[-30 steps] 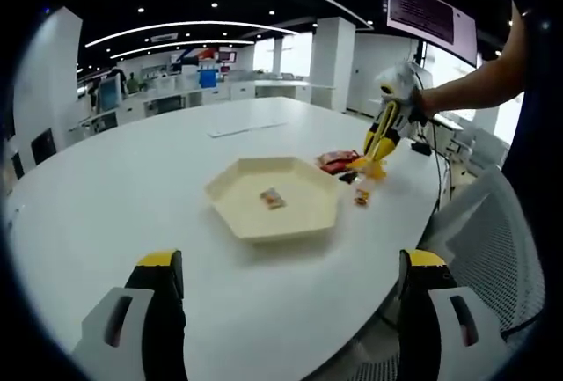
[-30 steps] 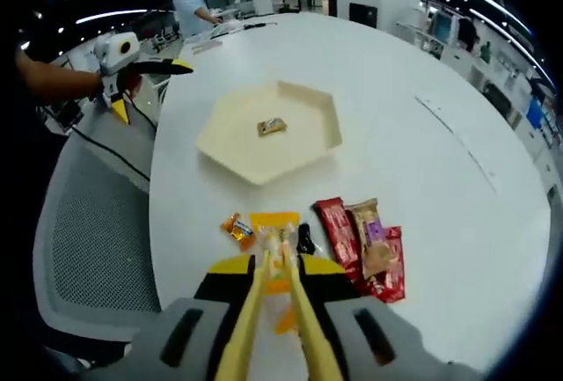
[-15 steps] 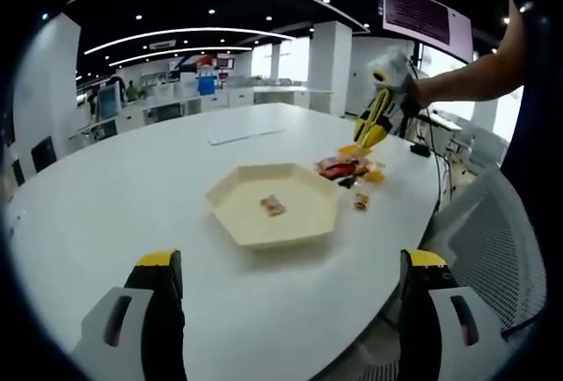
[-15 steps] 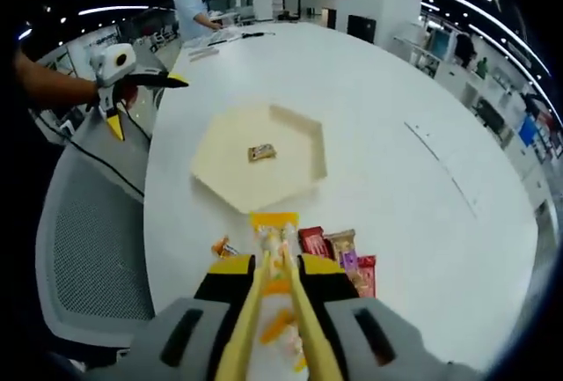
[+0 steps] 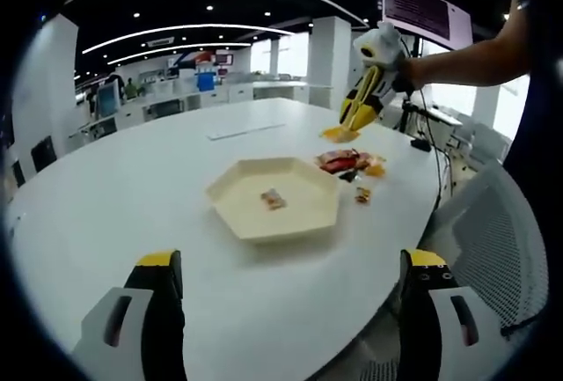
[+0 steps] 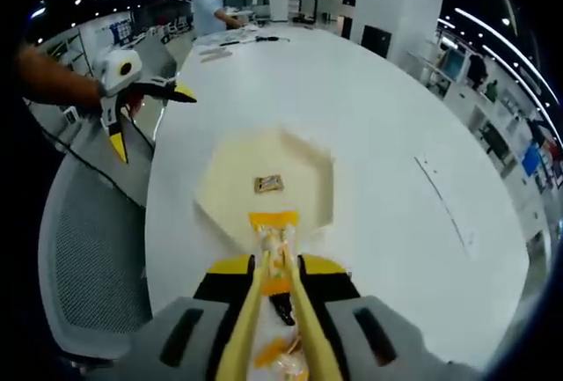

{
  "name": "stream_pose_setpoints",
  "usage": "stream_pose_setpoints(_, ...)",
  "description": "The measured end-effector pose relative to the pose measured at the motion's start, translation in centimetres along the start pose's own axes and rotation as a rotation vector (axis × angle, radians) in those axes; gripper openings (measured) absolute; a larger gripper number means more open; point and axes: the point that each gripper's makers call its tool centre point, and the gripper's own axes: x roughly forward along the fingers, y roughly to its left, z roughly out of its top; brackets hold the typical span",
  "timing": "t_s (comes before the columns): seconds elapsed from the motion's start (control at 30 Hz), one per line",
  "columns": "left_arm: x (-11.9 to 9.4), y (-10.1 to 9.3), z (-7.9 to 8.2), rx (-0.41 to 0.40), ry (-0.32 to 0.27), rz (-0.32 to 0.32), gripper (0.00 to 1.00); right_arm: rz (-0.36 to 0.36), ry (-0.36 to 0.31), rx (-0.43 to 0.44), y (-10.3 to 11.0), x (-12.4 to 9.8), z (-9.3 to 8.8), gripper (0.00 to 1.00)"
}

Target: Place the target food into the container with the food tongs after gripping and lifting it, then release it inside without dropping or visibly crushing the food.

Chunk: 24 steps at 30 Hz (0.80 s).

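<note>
Snack pack [image 6: 274, 226], yellow-orange, hangs pinched between the tips of the yellow tongs [image 6: 274, 311] carried by the right gripper [image 6: 274, 262], whose jaws are pressed in on the tong arms. In the right gripper view the pack sits above the near edge of the cream hexagonal tray [image 6: 227, 170], clear of the white table [image 6: 387, 117]. One small wrapped sweet [image 6: 268, 184] lies on the tray floor.

Seen from the left gripper view, the right gripper [image 5: 361, 113] is raised in a person's hand over the far side of the table [image 5: 123, 196], the pack [image 5: 339, 134] dangling from the tongs [image 5: 359, 110] above a small pile of wrapped snacks [image 5: 350, 163] beside the tray [image 5: 274, 199]; the sweet [image 5: 272, 198] rests near the tray's middle. A lone wrapper [image 5: 361, 194] lies just beyond the tray's edge.

The left gripper [image 5: 286, 319] is held low at the table's near side, jaws spread wide and holding nothing. From the right gripper view, the left gripper [image 6: 141, 104] hangs beside a mesh chair [image 6: 88, 249], jaws parted.
</note>
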Motion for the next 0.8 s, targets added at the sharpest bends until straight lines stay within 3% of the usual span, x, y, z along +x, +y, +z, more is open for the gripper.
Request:
stream_pose_setpoints(0.47,0.1,-0.2,-0.2,0.037,0.012,0.006,0.99,0.009,-0.029,-0.109,0.4,1.8,6.6,0.18)
stream_pose_setpoints(0.8,0.2,0.1,-0.4,0.061,0.026,0.019,0.99,0.008,-0.013,-0.138,0.0,2.8,7.7,0.19)
